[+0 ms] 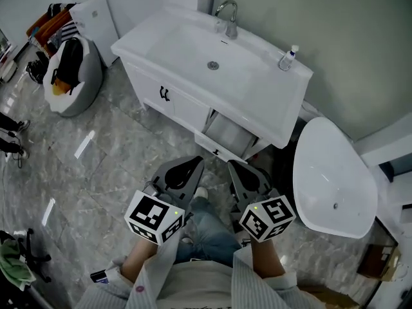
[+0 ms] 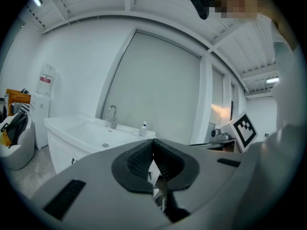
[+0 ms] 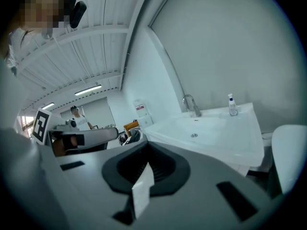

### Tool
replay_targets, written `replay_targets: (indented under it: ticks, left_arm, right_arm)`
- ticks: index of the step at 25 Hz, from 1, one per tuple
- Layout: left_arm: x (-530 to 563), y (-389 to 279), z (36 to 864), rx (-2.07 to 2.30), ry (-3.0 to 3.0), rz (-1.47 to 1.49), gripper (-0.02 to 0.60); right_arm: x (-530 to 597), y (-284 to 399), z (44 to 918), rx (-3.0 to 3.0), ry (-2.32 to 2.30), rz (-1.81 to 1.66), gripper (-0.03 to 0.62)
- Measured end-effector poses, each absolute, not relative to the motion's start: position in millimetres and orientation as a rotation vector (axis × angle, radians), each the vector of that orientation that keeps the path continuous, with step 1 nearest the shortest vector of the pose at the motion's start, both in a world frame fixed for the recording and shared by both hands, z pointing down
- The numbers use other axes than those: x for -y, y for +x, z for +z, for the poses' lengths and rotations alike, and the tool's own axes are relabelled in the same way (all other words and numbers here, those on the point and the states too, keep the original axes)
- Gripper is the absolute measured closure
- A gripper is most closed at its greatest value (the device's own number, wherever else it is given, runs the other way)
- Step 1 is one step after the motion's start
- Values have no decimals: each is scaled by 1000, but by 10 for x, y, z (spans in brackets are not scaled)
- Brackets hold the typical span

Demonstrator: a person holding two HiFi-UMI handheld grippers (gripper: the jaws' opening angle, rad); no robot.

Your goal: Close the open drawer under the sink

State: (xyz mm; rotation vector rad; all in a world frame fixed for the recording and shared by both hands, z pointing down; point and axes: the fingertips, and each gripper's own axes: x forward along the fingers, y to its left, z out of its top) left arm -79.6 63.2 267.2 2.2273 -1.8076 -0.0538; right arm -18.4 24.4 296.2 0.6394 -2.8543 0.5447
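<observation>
The white sink cabinet [image 1: 149,77] stands ahead of me, and its drawer [image 1: 226,134] under the basin is pulled out toward me, showing a grey inside. Both grippers hang side by side just short of the drawer front, over my knees. The left gripper [image 1: 185,172] is shut with nothing in it, its ribbed pads [image 2: 141,159] meeting at the tips. The right gripper [image 1: 248,176] is likewise shut and empty. The basin shows beyond the jaws in the left gripper view [image 2: 91,131] and in the right gripper view [image 3: 211,133]; the drawer is hidden behind the jaws in both.
A faucet [image 1: 228,18] and a small pump bottle [image 1: 288,58] sit on the basin top. A white toilet [image 1: 331,179] stands close on the right of the cabinet. A white bag with dark things [image 1: 74,69] rests on the marble floor at left.
</observation>
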Motion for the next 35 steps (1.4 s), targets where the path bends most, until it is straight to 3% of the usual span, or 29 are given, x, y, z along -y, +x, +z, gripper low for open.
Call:
replay_targets:
  ticks: [11, 35]
  left_arm:
    - [466, -881, 2533, 1749, 2303, -41, 566]
    - [1253, -1026, 2673, 1353, 2517, 35, 566]
  right_arm:
    - [753, -320, 2887, 2844, 690, 530, 583]
    - [1349, -505, 3076, 2708, 1119, 640, 583]
